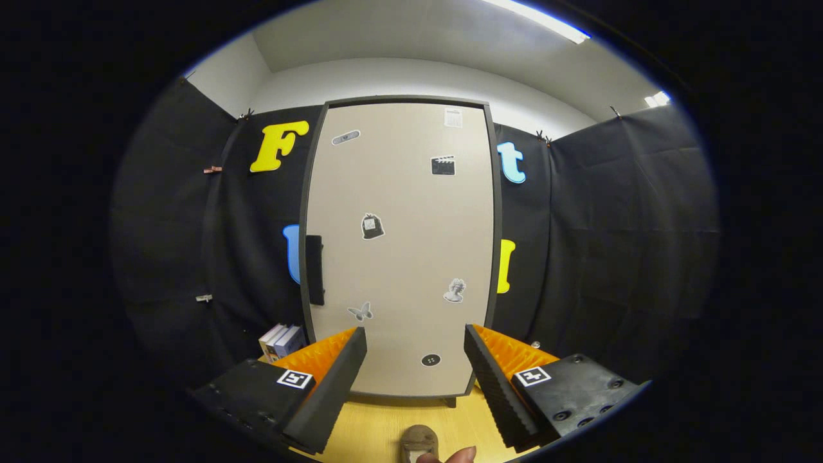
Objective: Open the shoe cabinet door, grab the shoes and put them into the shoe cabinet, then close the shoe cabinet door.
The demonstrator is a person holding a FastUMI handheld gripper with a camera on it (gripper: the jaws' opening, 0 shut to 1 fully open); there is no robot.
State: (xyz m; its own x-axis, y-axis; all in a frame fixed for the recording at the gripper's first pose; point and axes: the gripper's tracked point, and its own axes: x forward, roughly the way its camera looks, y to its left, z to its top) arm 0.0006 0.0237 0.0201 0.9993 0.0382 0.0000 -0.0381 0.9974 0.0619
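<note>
The cabinet (402, 247) stands tall at 12 o'clock, straight ahead of the gripper (415, 379) and beyond its fingers. Its door (411, 212) is shut. The door is flat, smooth and light beige, with a thin dark frame around it. A black bar handle (314, 269) runs up and down at the door's 9 o'clock edge. Small stickers (371, 226) dot the door, mostly black and grey.

The cabinet sits on a yellow wood table (379, 424). A few books (281, 341) stand just beside the cabinet at about 10 o'clock from the fingers.

The fingers (334, 379) are spread wide apart and hold nothing. They are black with ridged faces and orange backs.

At 6 o'clock, between the fingers, a small brown shoe (419, 442) rests on the table. Touching it or just over it is a fingertip (460, 456); I cannot tell which.
</note>
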